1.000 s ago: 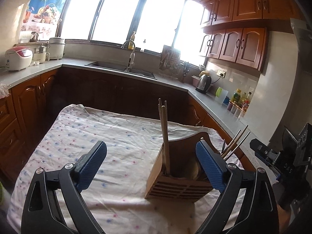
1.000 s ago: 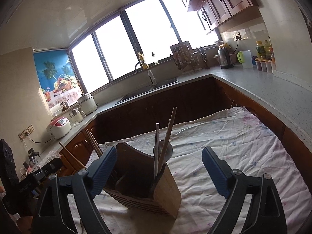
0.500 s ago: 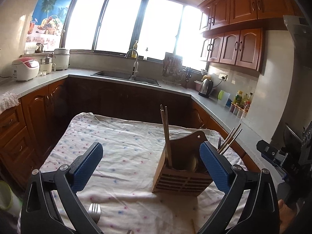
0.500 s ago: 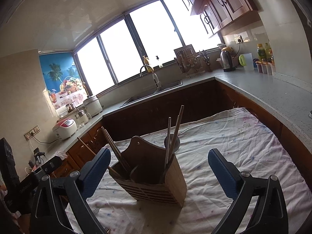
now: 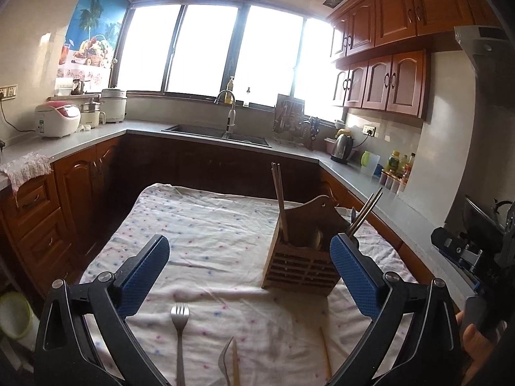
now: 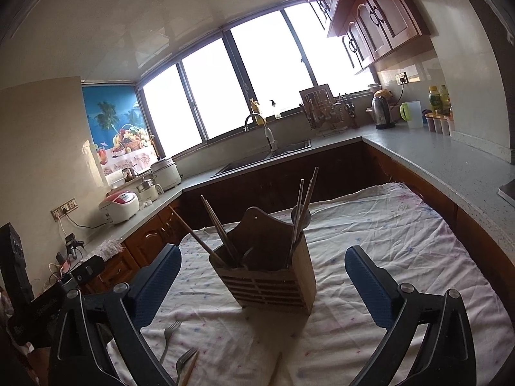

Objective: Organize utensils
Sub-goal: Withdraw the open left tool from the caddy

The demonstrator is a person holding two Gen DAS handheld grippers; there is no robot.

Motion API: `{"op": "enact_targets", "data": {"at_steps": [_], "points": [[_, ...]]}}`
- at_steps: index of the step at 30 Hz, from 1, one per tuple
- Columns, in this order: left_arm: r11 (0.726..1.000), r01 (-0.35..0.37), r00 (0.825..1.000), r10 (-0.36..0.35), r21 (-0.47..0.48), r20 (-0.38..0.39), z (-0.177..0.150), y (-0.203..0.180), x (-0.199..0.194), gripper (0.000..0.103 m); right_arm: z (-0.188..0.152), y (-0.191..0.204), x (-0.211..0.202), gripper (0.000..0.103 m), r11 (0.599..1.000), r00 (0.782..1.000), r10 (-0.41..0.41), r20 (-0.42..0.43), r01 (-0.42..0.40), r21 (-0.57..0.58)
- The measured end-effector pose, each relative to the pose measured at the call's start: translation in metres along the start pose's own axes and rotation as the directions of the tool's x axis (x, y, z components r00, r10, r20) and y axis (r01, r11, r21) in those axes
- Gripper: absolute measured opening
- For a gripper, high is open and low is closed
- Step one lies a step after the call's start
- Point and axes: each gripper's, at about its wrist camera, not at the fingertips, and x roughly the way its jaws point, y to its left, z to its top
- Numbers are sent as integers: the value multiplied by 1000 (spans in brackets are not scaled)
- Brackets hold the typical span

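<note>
Both grippers' fingers had just been opening and stood wide and empty: the fork (image 5: 180, 328) lay flat on the clothed desk (image 5: 206, 244), handle toward the camera, tines toward the wooden holder (image 5: 304, 257), directly below the left gripper (image 5: 249, 280), nearer than the right gripper (image 6: 262, 286).

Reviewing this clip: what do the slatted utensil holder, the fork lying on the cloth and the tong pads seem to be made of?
The utensil holder looks like wood or bamboo: matt brown, with a paler cut edge. The fork looks like steel, grey with a dull shine. The pads on the left tongs appear to be blue rubber or textured plastic, with a fine grid pattern; which one is unclear.
</note>
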Motion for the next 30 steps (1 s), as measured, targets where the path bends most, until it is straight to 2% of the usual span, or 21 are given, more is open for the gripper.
{"op": "enact_targets", "data": {"at_steps": [5, 7, 13, 18, 22, 24, 26, 30], "points": [[1000, 15, 1000, -15, -12, -19, -22, 3, -22, 102, -17, 9, -19, 102, 999, 1000, -2, 0, 2, -36], [1000, -8, 1000, 8, -22, -19, -29, 2, -30, 102, -23, 12, -27, 102, 998, 1000, -4, 0, 4, -59], [1000, -7, 999, 7, -7, -53, -38, -1, -45, 103, -37, 22, -49, 103, 995, 1000, -6, 4, 7, -100], [998, 0, 1000, 0, 67, 9, -22, -16, -69, 103, -30, 26, -68, 103, 991, 1000, 2, 21, 1, -137], [996, -13, 998, 7, 93, 68, -17, -25, -89, 103, -12, 32, -93, 103, 988, 997, 9, 77, 3, -155], [996, -9, 997, 3, 88, 76, -25, -27, -94, 103, -9, 33, -109, 103, 988, 992, 14, 128, 6, -157], [996, -39, 997, 34, 86, 67, -40, -26, -92, 103, -14, 31, -116, 103, 988, 989, 10, 149, 13, -153], [997, -46, 998, 43, 63, 49, -72, -18, -86, 103, -43, 24, -117, 103, 988, 985, 6, 175, 21, -154]]}}
